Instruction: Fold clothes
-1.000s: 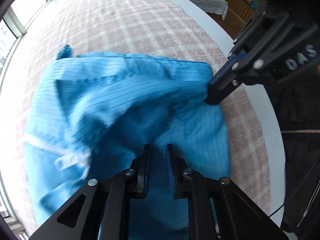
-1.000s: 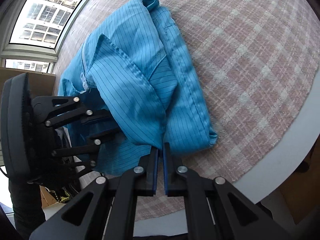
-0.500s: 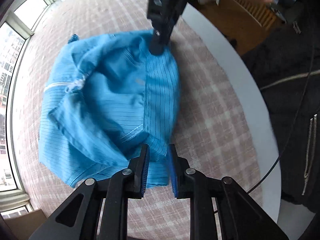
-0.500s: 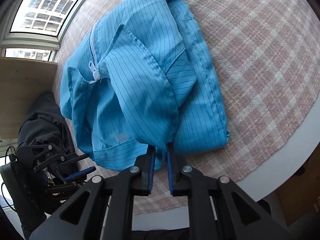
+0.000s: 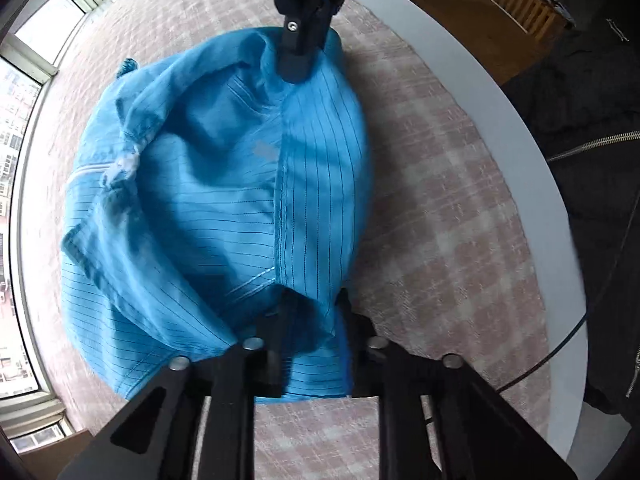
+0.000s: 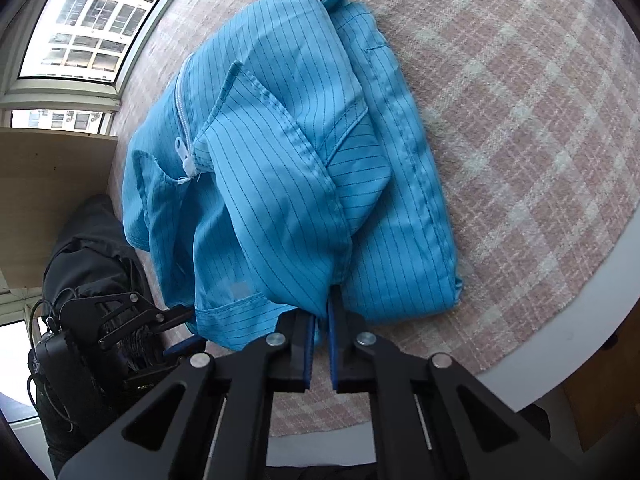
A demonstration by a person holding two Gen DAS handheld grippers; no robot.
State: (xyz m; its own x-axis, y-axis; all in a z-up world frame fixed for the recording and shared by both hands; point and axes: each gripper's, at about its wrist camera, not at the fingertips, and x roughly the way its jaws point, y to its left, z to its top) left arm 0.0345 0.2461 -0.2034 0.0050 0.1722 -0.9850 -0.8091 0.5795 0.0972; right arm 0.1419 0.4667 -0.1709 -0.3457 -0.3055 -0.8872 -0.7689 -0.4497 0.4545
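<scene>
I've got the blue garment (image 6: 288, 184) bunched on the checked tablecloth (image 6: 520, 128), left gripper (image 5: 310, 344) and right gripper (image 6: 320, 320) each pinching a hem corner, probably to spread it.

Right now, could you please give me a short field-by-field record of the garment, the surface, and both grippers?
garment: blue pinstriped zip jacket, bunched, partly folded
zipper: white pull, jacket's window side
surface: pink plaid tablecloth on white round table
left gripper: fabric between its fingers, near hem
right gripper: shut on jacket edge
</scene>
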